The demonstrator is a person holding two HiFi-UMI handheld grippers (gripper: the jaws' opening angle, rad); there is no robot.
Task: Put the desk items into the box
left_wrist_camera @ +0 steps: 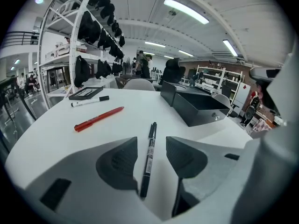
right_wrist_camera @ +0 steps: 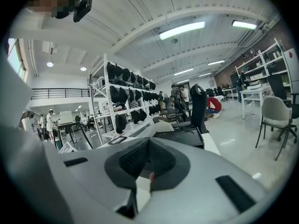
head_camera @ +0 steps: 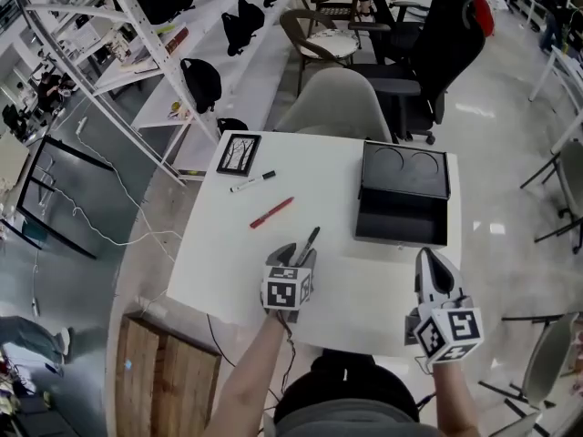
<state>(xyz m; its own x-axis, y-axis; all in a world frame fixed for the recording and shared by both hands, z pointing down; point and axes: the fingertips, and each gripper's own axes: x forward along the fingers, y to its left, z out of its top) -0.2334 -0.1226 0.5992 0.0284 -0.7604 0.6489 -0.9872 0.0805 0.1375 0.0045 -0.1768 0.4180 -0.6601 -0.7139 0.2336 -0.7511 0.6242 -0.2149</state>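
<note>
The left claw (head_camera: 296,253) rests near the front edge of the tabletop (head_camera: 223,271), jaws apart on either side of a black pen (left_wrist_camera: 150,148) lying flat. The right claw (head_camera: 435,273) is pressed closed at the front right corner. The open black box (head_camera: 401,230) stands by the right edge.

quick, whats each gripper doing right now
Left gripper: open, jaws either side of the black pen, not gripping it.
Right gripper: shut, holding nothing.

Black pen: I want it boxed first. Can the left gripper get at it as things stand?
Probably yes. The left gripper has its jaws apart on either side of the black pen, which lies on the table between them. Nothing blocks it, so closing should catch it.
</note>
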